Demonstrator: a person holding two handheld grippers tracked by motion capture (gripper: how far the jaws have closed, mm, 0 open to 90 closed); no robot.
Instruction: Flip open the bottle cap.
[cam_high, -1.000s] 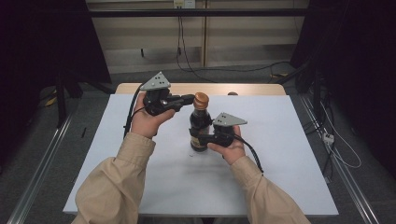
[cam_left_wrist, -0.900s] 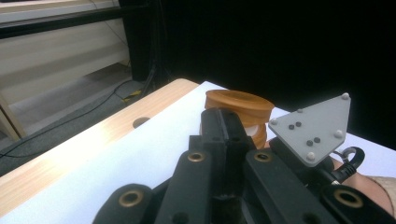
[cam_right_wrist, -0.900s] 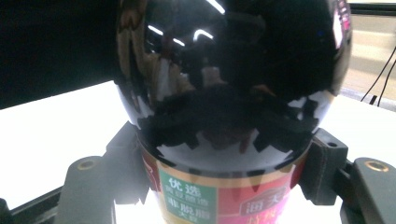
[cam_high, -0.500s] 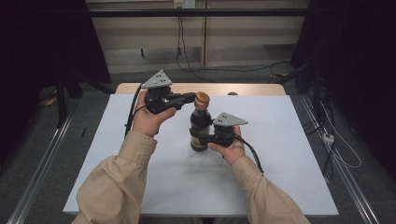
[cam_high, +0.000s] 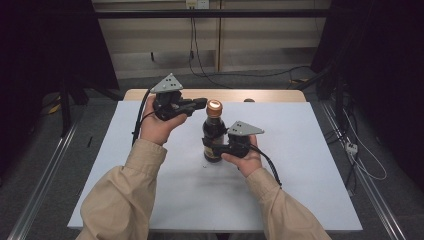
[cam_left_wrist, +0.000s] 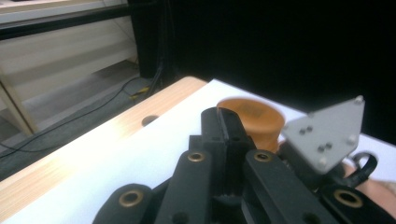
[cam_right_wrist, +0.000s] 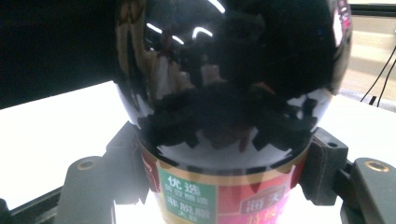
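Note:
A dark glass bottle (cam_high: 214, 131) with an orange cap (cam_high: 215, 107) stands upright on the white table top (cam_high: 310, 150). My right gripper (cam_high: 213, 148) is shut on the bottle's lower body at the label, a jaw on each side. In the right gripper view the glossy bottle (cam_right_wrist: 233, 70) sits between the two fingers (cam_right_wrist: 322, 163). My left gripper (cam_high: 202, 104) is held up level with the cap, jaws shut and empty. In the left gripper view its tips (cam_left_wrist: 223, 116) sit just in front of the cap (cam_left_wrist: 254, 122); I cannot tell if they touch.
A wooden strip (cam_high: 270, 95) with a small hole (cam_high: 248, 100) runs along the table's far edge. Cables lie on the floor beyond the table and to its right. White surface spreads on all sides of the bottle.

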